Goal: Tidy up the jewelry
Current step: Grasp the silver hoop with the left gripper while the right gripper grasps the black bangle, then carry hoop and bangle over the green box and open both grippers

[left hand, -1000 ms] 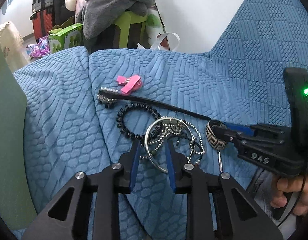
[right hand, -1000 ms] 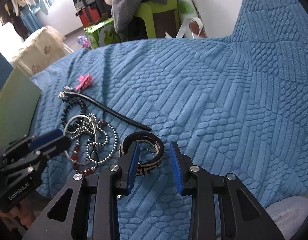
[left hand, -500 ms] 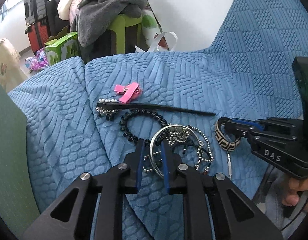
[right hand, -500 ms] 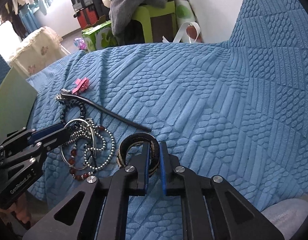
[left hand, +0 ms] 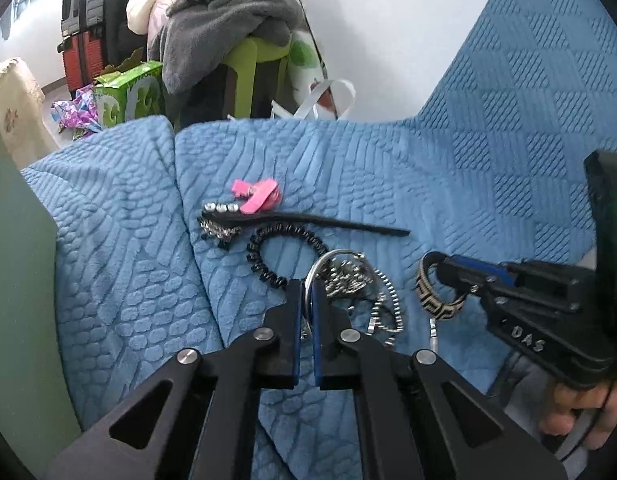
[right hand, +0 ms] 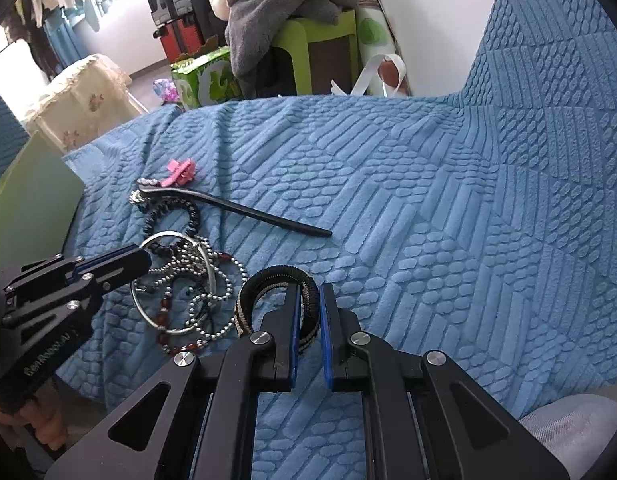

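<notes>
Jewelry sits in a loose pile on the blue textured cover (left hand: pixel 388 168), near its front edge. Silver bangle (left hand: pixel 314 270): thin plain metal ring, tangled w/ a silver bead chain (right hand: pixel 224 284) and a strand of dark red beads (right hand: pixel 164 306). Woven band (left hand: pixel 426 296): cream w/ black key pattern outside, black lining. Behind the pile: black bead bracelet (left hand: pixel 264 268), long black hair stick (left hand: pixel 308 220) w/ rhinestones at its head, pink clip (left hand: pixel 258 196) just past it.

Left gripper (left hand: pixel 306 286): jaws pinched on the bangle's rim; bangle is between the pads. Right gripper (right hand: pixel 308 292): clamped on the band's wall, one finger inside the loop, one outside.

Vs a sec ago: both were spread then, left straddling the bangle's near edge, right w/ its fingers apart at the band. Left jaws have just been closing, the last bit in the final half sec; right closed first and has held since. Band now stands tilted up on edge, off flat. Hair stick, clip, black bracelet unchanged.
</notes>
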Demonstrator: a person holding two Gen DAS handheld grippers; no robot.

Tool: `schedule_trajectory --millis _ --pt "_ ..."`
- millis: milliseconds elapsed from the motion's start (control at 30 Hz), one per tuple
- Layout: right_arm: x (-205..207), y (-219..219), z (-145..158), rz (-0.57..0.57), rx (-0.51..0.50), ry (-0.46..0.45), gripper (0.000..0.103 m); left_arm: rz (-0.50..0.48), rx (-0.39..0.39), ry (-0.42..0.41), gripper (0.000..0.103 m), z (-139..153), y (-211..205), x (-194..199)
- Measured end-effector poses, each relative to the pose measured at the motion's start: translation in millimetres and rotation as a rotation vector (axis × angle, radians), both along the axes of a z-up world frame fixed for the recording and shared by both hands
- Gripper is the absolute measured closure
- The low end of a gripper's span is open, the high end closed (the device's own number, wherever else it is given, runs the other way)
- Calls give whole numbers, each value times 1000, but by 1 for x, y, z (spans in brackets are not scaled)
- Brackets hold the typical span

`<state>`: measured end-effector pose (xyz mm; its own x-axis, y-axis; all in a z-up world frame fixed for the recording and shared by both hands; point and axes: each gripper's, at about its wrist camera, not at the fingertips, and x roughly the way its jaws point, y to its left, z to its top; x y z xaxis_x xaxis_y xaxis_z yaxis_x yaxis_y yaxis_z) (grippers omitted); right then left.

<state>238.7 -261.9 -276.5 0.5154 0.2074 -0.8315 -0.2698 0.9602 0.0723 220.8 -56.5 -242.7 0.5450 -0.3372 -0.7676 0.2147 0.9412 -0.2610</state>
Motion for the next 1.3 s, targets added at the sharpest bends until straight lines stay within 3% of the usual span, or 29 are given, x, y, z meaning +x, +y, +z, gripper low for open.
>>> schedule_trajectory --millis 300,633,833,1033,1300 --pt "-13 3 23 -15 10 -61 96 24 -52 -16 100 23 11 -12" --pt "-25 9 46 -15 39 -96 96 51 -40 -90 100 61 23 -27" --pt "-30 14 64 -11 51 -107 96 85 -53 -87 100 81 35 -29" --pt "-41 25 104 6 69 -156 96 126 -52 -97 100 111 50 -38" --pt "-50 43 165 33 95 -223 96 150 -24 -173 100 165 73 -47"
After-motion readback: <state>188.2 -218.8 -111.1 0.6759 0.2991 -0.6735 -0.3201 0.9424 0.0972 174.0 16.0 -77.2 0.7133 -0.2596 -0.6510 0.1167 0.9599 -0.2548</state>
